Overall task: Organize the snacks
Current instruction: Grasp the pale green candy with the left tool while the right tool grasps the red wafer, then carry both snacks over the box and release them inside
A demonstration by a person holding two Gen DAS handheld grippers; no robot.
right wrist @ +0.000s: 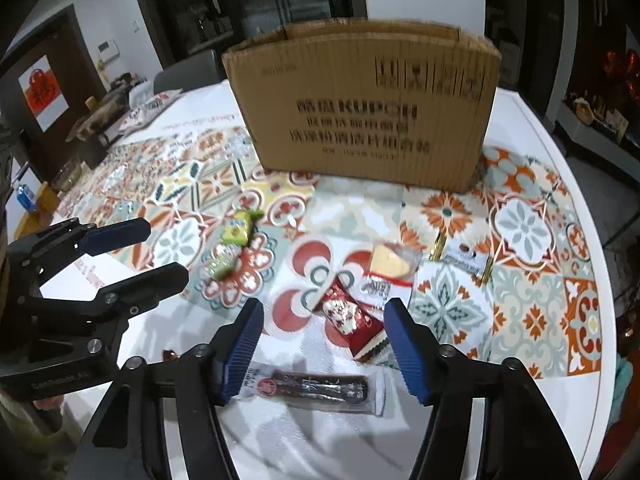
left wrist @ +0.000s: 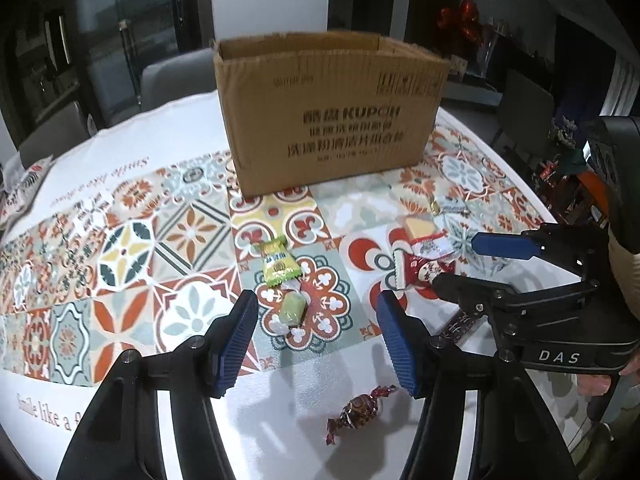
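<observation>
Snacks loose on patterned tablecloth [left wrist: 132, 240], lower centre; open brown cardboard box [left wrist: 328, 112] upper centre. Left gripper [left wrist: 316, 344] wide, empty, over pale green candy [left wrist: 293, 309]. Right gripper [right wrist: 324, 348] wide, empty, above red-white packet [right wrist: 344, 314]. Best: lower straight, straddle single wrapper, close gently.

Dim room behind, table [left wrist: 192, 396] lit bright from above with soft shadows, glare on white cloth, box [right wrist: 360, 104] print motion-blurred in right view, heavy fisheye bending and black corners.
</observation>
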